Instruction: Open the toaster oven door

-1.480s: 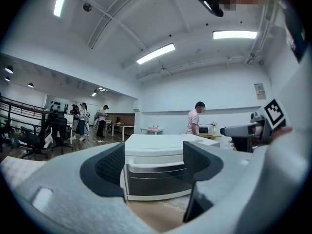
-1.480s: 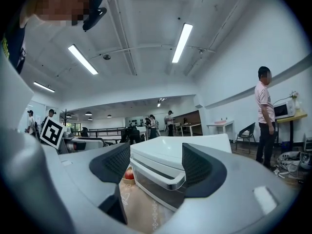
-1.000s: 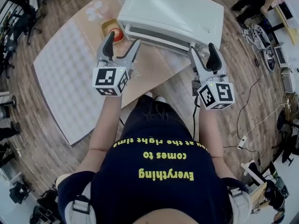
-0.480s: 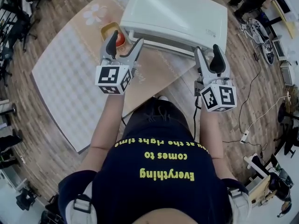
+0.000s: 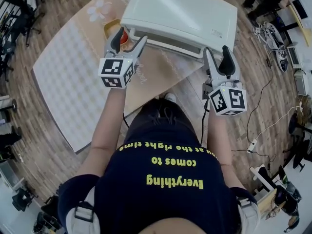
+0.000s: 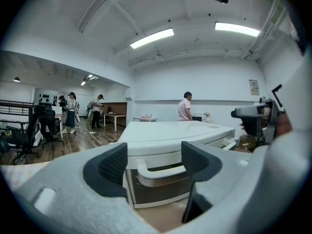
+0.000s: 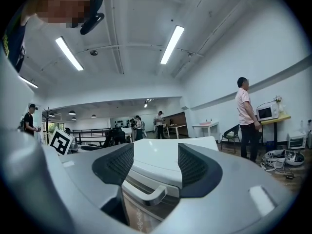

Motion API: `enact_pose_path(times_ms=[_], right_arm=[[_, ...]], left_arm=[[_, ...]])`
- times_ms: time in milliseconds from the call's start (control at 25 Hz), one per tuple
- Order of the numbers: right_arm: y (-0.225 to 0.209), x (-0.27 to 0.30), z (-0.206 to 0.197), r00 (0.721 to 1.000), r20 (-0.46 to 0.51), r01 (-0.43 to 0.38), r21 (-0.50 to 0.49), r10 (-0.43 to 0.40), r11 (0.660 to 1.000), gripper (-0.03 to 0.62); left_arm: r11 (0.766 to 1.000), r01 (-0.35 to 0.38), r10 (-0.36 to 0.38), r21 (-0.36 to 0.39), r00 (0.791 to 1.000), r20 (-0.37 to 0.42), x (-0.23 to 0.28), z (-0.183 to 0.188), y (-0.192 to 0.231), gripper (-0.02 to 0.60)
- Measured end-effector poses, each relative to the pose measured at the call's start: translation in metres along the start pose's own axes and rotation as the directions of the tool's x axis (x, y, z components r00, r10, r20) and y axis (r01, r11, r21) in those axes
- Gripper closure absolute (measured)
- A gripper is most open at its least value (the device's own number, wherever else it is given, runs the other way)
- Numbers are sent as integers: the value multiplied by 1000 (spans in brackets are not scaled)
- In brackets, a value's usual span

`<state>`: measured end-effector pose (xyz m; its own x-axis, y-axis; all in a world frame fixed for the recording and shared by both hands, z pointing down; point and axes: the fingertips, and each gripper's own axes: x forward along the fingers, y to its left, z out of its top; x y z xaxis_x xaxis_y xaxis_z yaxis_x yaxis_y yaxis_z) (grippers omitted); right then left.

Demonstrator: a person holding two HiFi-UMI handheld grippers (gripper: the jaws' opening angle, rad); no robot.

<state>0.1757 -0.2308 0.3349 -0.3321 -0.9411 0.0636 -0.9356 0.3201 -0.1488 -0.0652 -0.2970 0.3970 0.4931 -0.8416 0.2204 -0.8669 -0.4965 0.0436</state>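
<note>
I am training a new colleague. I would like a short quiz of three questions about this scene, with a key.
1. True or false: the door of the toaster oven is already open.
2. How does the left gripper stand to the door's handle? A) clamped on it; B) open, in front of it, not touching it; C) shut, resting on top of it.
3. Fill in: in the head view, the yellow dish stands at the oven's ____ side.

Key: 1 false, the door is closed. 2 B. 3 left.
</note>
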Motion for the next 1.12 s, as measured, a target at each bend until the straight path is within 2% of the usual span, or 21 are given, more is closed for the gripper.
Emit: enact_pose_path(times_ms=[280, 560, 800, 1120], right_arm=[[-6, -9, 1, 1000, 15, 1, 37, -1, 999, 315], [1, -10, 3, 1000, 18, -15, 26, 15, 1000, 315], [6, -11, 3, 999, 8, -36, 14, 36, 999, 316], [14, -12, 2, 998, -1, -63, 5, 63, 998, 318]], left_arm=[[996, -31, 27, -78, 999, -43, 10, -11, 13, 285], [996, -47, 40, -80, 995, -90, 14, -22, 18, 348], [993, -36, 26, -112, 995, -91, 16, -24, 15, 408], [994, -50, 39, -98, 993, -109, 9, -28, 11, 413]])
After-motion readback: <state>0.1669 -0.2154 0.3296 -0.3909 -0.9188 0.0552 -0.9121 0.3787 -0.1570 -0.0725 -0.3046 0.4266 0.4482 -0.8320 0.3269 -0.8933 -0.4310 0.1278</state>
